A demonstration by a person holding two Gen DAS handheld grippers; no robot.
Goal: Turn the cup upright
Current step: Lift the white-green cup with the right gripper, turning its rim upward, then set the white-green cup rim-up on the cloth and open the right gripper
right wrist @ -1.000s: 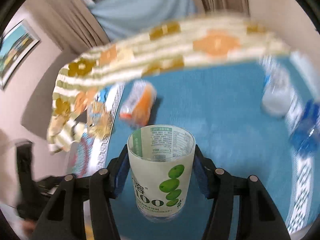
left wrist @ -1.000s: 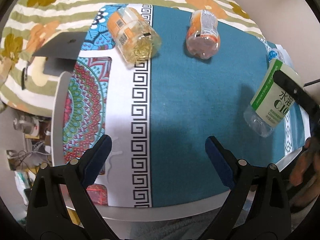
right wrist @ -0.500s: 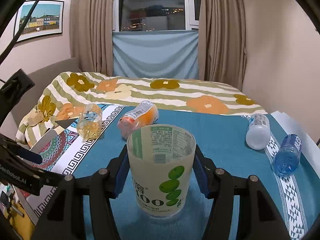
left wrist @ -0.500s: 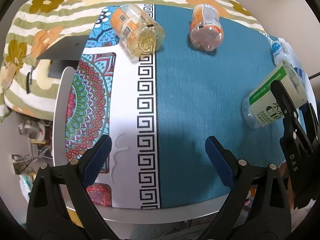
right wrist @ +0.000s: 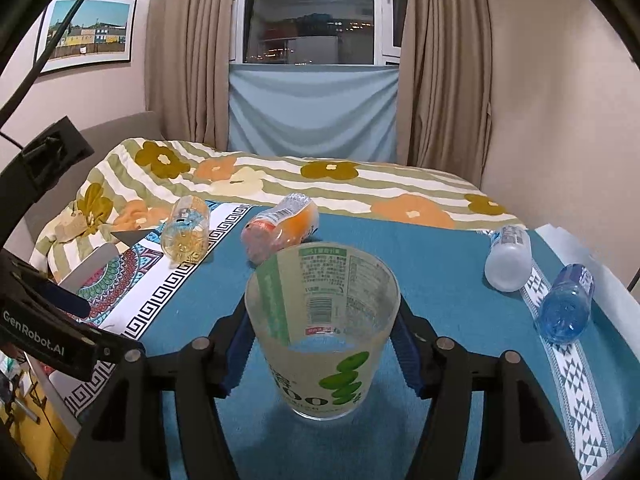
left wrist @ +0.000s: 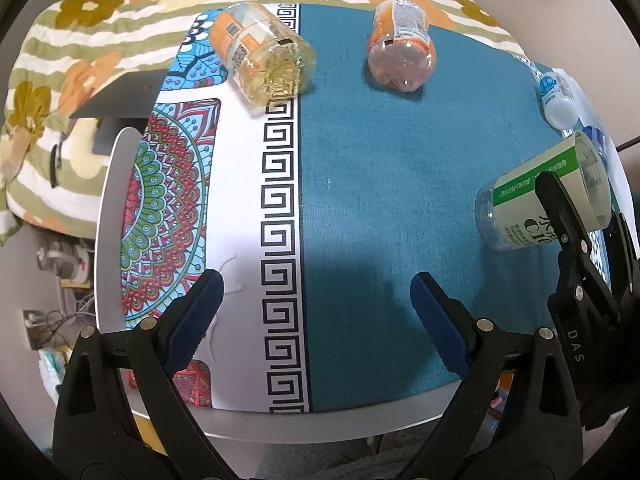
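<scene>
The cup [right wrist: 324, 328] is a frosted plastic cup with green print, mouth up, base at or just above the blue cloth. My right gripper [right wrist: 322, 338] is shut on the cup, one blue pad on each side. In the left wrist view the cup [left wrist: 536, 200] stands at the right edge, with the right gripper's black finger [left wrist: 560, 216] across it. My left gripper [left wrist: 316, 312] is open and empty, hovering over the near part of the table.
On the patterned tablecloth [left wrist: 360, 160] lie a yellow-tinted bottle [left wrist: 264, 60], an orange bottle [left wrist: 400, 52], a white bottle [right wrist: 508, 260] and a blue bottle [right wrist: 566, 304], all on their sides. A flowered bed [right wrist: 320, 176] lies behind the table.
My right gripper has swung the cup from tilted to upright and brought it down to the cloth. My left gripper has barely moved.
</scene>
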